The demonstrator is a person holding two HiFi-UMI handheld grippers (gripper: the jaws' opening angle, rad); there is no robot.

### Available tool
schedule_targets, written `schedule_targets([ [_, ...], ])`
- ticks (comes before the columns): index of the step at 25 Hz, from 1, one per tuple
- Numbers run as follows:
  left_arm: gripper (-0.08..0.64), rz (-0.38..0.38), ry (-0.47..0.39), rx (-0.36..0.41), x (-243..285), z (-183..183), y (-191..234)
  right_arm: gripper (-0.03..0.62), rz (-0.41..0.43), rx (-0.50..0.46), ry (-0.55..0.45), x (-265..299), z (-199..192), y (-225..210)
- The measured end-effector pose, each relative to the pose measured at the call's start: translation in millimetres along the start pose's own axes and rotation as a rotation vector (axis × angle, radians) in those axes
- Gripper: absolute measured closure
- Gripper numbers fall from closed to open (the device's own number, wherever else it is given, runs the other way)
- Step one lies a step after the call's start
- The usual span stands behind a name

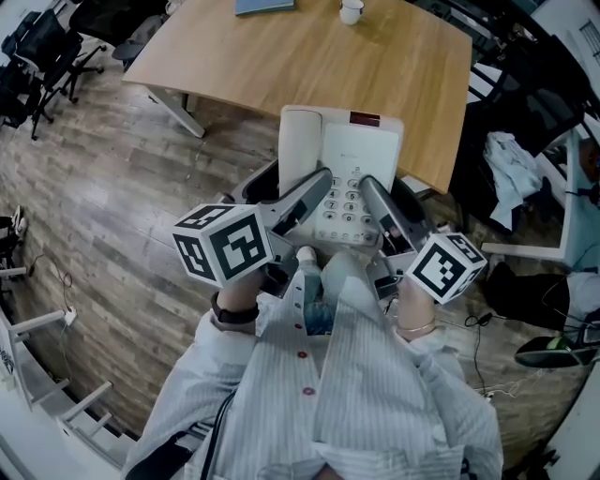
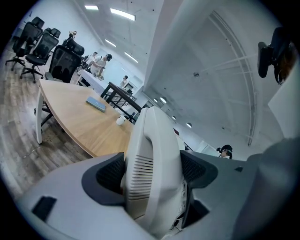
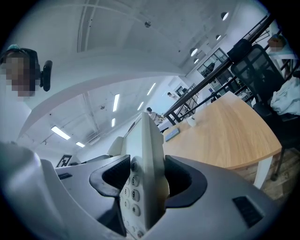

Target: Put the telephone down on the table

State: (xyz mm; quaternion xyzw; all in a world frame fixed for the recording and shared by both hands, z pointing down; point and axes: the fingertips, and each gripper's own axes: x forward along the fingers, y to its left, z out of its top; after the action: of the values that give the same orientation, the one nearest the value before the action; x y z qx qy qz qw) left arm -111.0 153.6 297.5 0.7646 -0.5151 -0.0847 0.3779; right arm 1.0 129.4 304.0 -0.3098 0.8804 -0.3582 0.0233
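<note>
Head view, left hand-held gripper [image 1: 317, 185] and right hand-held gripper [image 1: 371, 189] pinching telephone [image 1: 361, 150], table [image 1: 309, 56], floor [image 1: 112, 206]

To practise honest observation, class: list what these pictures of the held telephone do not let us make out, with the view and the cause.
1. Near edge and underside of the telephone: head view, covered by the left gripper and right gripper.
2. Its keypad: left gripper view, telephone seen edge-on.
3. What the cup holds: head view, too small, at the top edge.
4. Print on the red label: head view, too small.
</note>
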Motion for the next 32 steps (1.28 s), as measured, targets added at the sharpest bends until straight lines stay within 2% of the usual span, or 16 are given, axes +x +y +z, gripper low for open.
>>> schedule_targets([
  [9,0.186,-0.023,0.026,-0.023,24,5,13,0.348,-0.036,0.018,0.008,14,7,-19],
  [17,0.186,-0.015,0.006,-0.023,38,40,37,0.351,-0.011,0.018,0.015,57,24,-20],
  [24,0.186,0.01,-0.008,-0.028,50,44,50,0.351,0.01,0.016,0.035,75,26,-33],
  [32,0.186,0.017,0.007,-0.029,114,83,66,0.351,0.006,0.034,0.039,119,72,-74],
])
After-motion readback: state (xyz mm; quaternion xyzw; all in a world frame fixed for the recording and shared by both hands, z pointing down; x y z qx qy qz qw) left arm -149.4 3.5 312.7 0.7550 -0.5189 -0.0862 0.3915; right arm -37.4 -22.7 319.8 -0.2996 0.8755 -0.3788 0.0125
